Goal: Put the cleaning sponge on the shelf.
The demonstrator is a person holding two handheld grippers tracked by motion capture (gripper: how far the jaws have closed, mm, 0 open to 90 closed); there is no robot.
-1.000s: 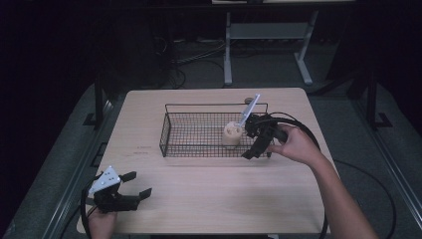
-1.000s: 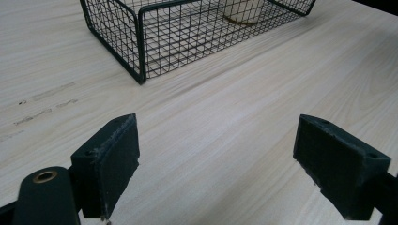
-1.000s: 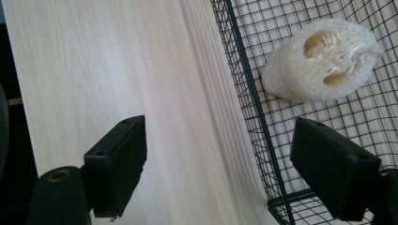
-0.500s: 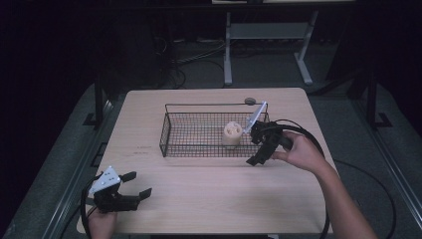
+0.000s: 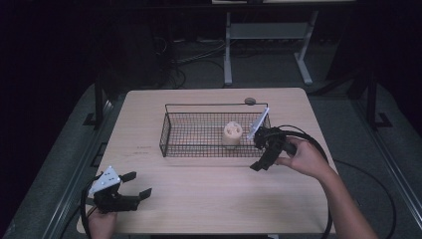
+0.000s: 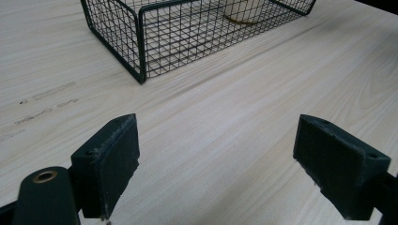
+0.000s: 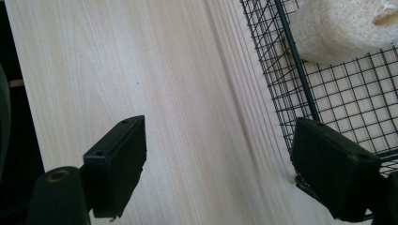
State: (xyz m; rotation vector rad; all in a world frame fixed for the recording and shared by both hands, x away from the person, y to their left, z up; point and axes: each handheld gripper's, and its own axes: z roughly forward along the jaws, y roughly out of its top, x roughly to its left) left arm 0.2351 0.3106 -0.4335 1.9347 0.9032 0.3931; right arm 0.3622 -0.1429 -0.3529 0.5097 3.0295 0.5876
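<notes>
From the high view, a black wire basket (image 5: 215, 130) sits mid-surface (image 5: 209, 199) with a pale loofah piece (image 5: 232, 133) inside its right part. The right gripper (image 5: 260, 155) hangs just right of the basket, jaws wide and empty; the left gripper (image 5: 137, 185) rests at the near left corner, spread open.

The left gripper view shows open jaws over bare wood, basket (image 6: 187, 37) far ahead.

The right gripper view shows parted jaws, one by the basket's (image 7: 300, 89) wall, loofah piece (image 7: 342, 28) inside.

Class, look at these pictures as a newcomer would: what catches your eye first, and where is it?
A black wire basket sits mid-table, with a pale loofah standing inside near its right end. The right gripper, jaws open, hangs just outside that end. The left gripper, also open, rests at the table's near-left corner.
</notes>
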